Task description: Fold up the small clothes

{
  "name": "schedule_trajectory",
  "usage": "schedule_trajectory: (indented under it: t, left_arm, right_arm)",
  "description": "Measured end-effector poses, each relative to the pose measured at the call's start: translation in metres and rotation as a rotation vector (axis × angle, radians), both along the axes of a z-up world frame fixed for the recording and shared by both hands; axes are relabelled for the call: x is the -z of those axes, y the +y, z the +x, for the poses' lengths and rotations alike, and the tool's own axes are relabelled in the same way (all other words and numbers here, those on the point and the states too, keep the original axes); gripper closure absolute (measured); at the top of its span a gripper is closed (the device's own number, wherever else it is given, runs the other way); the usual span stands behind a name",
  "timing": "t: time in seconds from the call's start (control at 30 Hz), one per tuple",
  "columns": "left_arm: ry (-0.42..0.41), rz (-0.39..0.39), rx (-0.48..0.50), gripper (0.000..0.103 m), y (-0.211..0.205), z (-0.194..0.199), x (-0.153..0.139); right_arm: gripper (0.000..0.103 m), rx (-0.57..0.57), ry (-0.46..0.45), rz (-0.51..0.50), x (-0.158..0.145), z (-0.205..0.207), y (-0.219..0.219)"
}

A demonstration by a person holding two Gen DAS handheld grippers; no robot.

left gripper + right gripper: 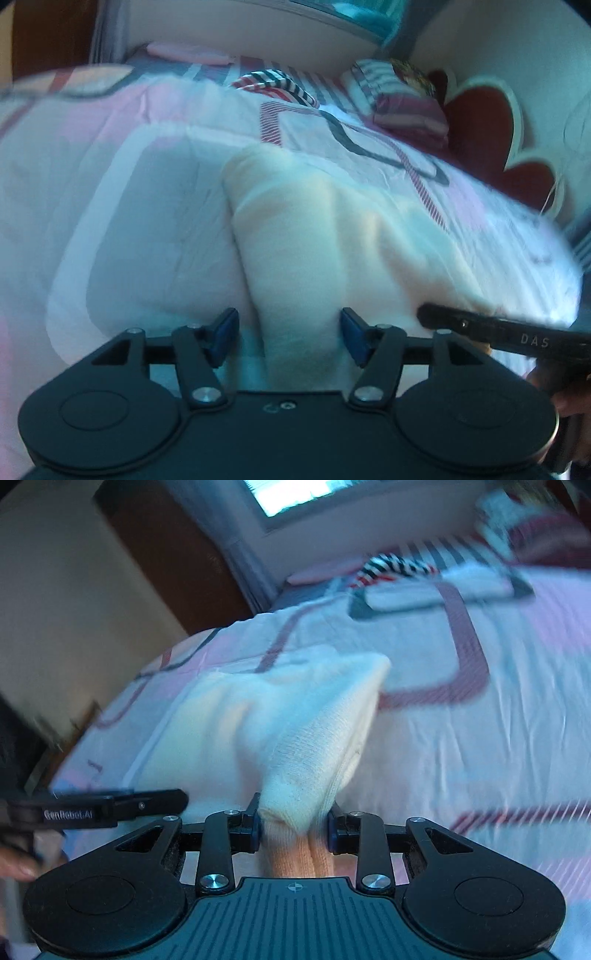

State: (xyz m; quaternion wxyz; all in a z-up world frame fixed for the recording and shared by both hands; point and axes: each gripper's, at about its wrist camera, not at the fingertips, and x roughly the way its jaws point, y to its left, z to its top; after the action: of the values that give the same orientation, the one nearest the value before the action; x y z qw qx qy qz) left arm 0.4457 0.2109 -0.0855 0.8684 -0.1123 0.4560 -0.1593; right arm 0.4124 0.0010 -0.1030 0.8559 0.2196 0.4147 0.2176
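A small cream-white knit garment (314,240) lies on the bed, folded lengthwise. My left gripper (290,334) is open, its blue pads on either side of the garment's near end, apart from it. My right gripper (294,829) is shut on the garment (295,716) and holds its near edge bunched and lifted off the bed. The right gripper's finger (480,325) shows at the lower right of the left wrist view, and the left gripper's finger (110,806) at the left of the right wrist view.
The bedspread (129,221) is white and pink with red and grey striped lines. A striped black, white and red cloth (275,83) and pillows (399,99) lie at the far end. A red heart headboard (487,122) stands at the right. A window (295,494) is beyond the bed.
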Motion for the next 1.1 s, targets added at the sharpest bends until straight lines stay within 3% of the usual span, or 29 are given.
schedule_trajectory:
  t: [0.1,0.3,0.43,0.5,0.57,0.7,0.87,1.1]
  left_arm:
    - [0.001,-0.021,0.004,0.042,0.006,0.0,0.001]
    - [-0.109,0.035,-0.008,0.049,0.024,-0.006,-0.032]
    - [-0.102,0.045,-0.003,0.052,0.015,0.021,-0.036]
    - [-0.07,0.076,-0.007,0.051,0.008,0.033,-0.027]
    - [-0.029,0.087,-0.019,0.051,0.006,0.041,-0.014]
    - [-0.044,0.094,-0.027,0.049,0.006,0.034,-0.009]
    - [-0.061,0.126,-0.021,0.05,0.006,0.021,-0.021]
    - [-0.088,0.166,0.009,0.054,-0.001,-0.035,-0.032]
  right_arm:
    - [0.064,0.022,0.038,0.067,0.004,0.006,-0.014]
    - [0.064,0.051,-0.048,0.003,-0.037,-0.002,-0.03]
    - [0.064,0.01,-0.093,-0.061,-0.053,0.019,-0.018]
    - [0.064,-0.034,-0.089,-0.097,-0.049,0.034,-0.008]
    - [0.064,-0.059,-0.026,-0.165,-0.033,0.05,0.002]
    - [0.064,-0.019,-0.024,-0.192,-0.014,0.058,-0.002]
    - [0.064,-0.006,-0.034,-0.226,-0.015,0.053,-0.005]
    - [0.064,-0.039,-0.087,-0.221,-0.049,-0.01,-0.003]
